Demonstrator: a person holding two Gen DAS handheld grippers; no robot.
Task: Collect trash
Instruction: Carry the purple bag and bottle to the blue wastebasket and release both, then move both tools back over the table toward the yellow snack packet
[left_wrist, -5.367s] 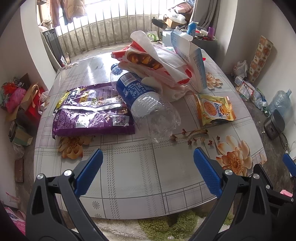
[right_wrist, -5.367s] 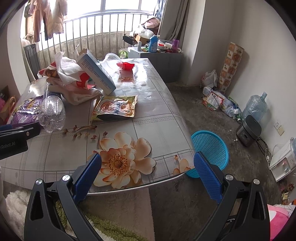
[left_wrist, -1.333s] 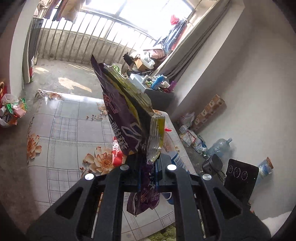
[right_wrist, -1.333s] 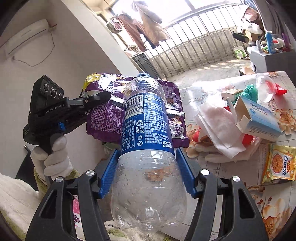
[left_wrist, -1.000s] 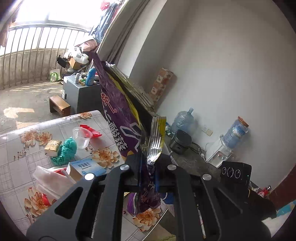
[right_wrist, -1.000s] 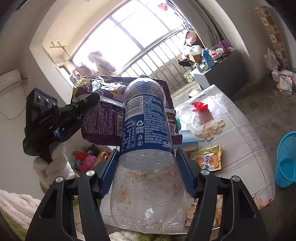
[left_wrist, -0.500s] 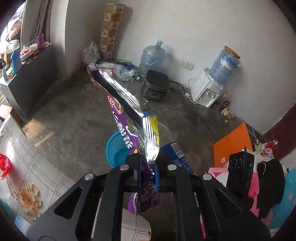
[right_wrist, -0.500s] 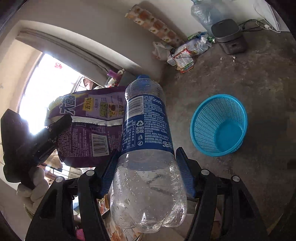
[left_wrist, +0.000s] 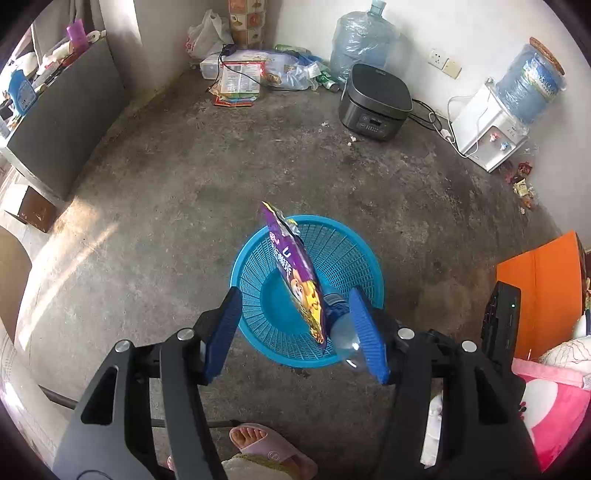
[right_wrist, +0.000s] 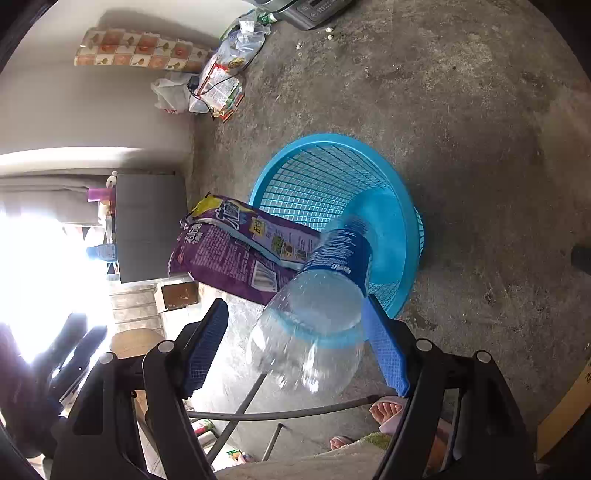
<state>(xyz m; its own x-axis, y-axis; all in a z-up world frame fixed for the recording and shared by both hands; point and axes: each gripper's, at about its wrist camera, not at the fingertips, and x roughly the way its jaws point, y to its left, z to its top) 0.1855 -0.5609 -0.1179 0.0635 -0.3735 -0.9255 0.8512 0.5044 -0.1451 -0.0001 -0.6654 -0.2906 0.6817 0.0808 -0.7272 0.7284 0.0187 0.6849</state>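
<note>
Left gripper (left_wrist: 297, 330): it points down at the floor; its jaws are opening, the blue pads stand wide apart and press on nothing.
Purple snack bag (left_wrist: 295, 271): it is seen edge-on between the left pads and touches neither one, over the mouth of the basket. Its lower end goes behind the bottle, so I cannot tell if it touches the basket floor.
Blue basket (left_wrist: 258, 254): it stands on the grey concrete floor (left_wrist: 166, 192), right below both grippers; part of its near rim is covered by the pads.
Right gripper (right_wrist: 295, 347): its jaws are opening too; the bottle is between them, and a clear gap shows at the left pad.
Plastic bottle (right_wrist: 314, 314): clear, with a blue label, neck pointing into the basket. It is blurred, and the contact with the right pad is hard to make out.
Foot in a pink slipper (left_wrist: 258, 443): near the bottom edge, partly cut off.
Window side: in the right wrist view it is washed out by light, and the dark shape there I cannot identify.
</note>
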